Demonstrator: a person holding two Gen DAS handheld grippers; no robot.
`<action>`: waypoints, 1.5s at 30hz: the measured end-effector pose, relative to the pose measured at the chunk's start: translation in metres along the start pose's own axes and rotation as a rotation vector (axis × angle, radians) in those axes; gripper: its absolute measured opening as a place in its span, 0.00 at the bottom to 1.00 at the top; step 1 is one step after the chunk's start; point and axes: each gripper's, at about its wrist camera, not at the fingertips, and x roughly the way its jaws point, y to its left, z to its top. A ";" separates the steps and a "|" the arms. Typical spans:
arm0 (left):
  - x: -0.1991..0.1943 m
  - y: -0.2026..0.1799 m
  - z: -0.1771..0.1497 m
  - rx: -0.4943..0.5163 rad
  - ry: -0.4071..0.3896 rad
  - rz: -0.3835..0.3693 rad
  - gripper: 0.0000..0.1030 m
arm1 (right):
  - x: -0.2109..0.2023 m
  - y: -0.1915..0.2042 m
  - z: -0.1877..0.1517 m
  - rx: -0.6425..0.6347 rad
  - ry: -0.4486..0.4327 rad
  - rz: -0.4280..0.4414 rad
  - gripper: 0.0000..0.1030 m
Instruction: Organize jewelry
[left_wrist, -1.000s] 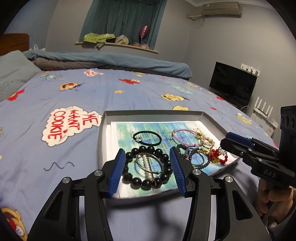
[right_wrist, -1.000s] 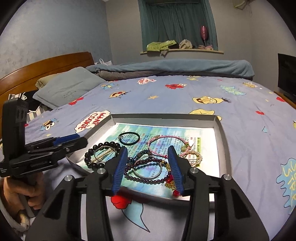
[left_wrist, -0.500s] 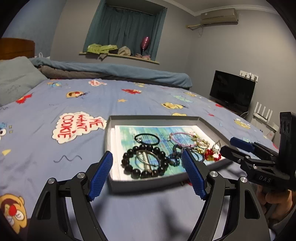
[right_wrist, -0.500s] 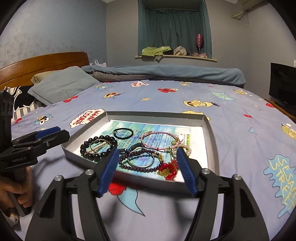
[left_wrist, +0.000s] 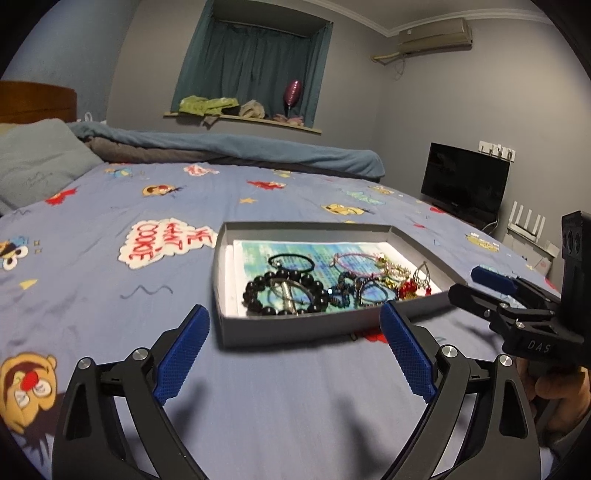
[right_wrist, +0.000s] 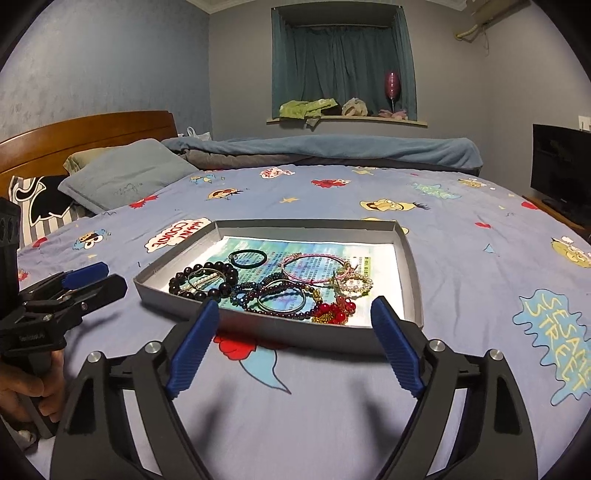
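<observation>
While both cameras look over the same bed (left_wrist: 280, 398), each catches a different side of the room: the left wrist view takes in a dark television (left_wrist: 465, 181) and an air conditioner (left_wrist: 436, 37) on the wall at the right, and the right wrist view alone shows the full wooden headboard (right_wrist: 85, 133), a grey pillow (right_wrist: 129, 173) and a striped cushion (right_wrist: 40, 199) at the left. On the blue cartoon-print bedspread (right_wrist: 461, 266) sits a shallow grey tray (left_wrist: 221, 280) lined with a printed sheet, and all the jewelry lies inside it. The left gripper (left_wrist: 293, 354) hovers short of the tray's near wall, its jaws opening with nothing between them; the right gripper (right_wrist: 293, 349) does likewise, spread wide and empty. Each view shows the other gripper from the side, with part of a hand (right_wrist: 29, 395) on its handle. A black bead bracelet (left_wrist: 284, 291) with a silver piece inside its ring lies at the tray's near left. Beside it is a tangle of dark beaded bracelets (right_wrist: 273, 295), which the right wrist view separates more clearly. A pink bracelet (right_wrist: 314, 266) and a black hair tie (right_wrist: 247, 258) lie farther back. Red beads (right_wrist: 334, 310) sit near the front wall, with a pearl-and-gold bracelet (right_wrist: 354, 286) just behind them.
</observation>
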 end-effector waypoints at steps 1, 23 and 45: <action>-0.002 -0.001 -0.001 0.000 -0.004 0.002 0.90 | -0.001 0.001 -0.001 -0.003 -0.003 -0.004 0.84; -0.026 -0.015 -0.008 0.037 -0.074 0.061 0.95 | -0.029 0.004 -0.016 -0.002 -0.037 -0.025 0.95; -0.025 -0.022 -0.008 0.070 -0.060 0.105 0.95 | -0.030 0.006 -0.017 -0.017 -0.037 -0.029 0.95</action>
